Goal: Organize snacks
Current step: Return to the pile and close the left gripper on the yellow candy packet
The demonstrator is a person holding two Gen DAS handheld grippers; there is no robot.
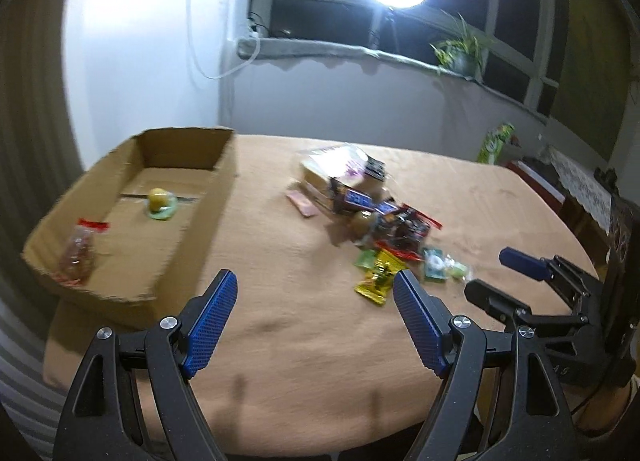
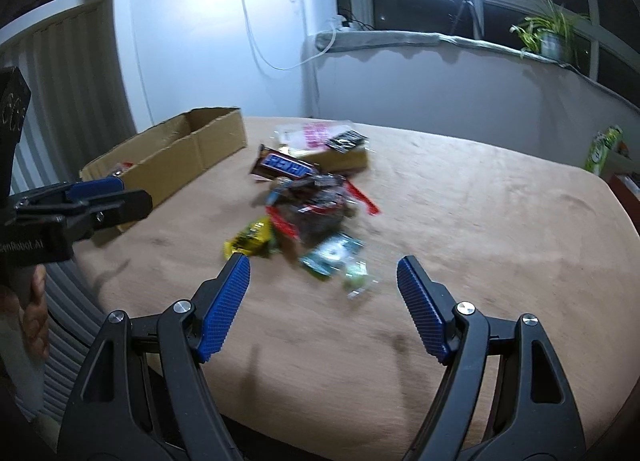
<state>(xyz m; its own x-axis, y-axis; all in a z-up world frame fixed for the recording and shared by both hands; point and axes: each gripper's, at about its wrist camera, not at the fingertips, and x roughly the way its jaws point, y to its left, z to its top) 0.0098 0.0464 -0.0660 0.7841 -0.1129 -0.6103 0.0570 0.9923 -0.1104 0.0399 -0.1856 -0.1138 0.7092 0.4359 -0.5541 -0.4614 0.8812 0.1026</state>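
Loosely heaped, the snacks (image 2: 308,197) lie mid-bench, the cardboard box (image 1: 132,213) at ten o'clock. Both the left tongs (image 1: 314,293) and right tongs (image 2: 324,277) gape, released. Slippery, overlapping wrappers could slide or come up paired.

Cardboard box (image 1: 192,221): matt brown corrugated paper. Snack wrappers (image 2: 308,205): glossy plastic film. Table cover (image 1: 320,341): matt tan cloth. Left gripper (image 1: 314,287): black plastic, textured blue pads.
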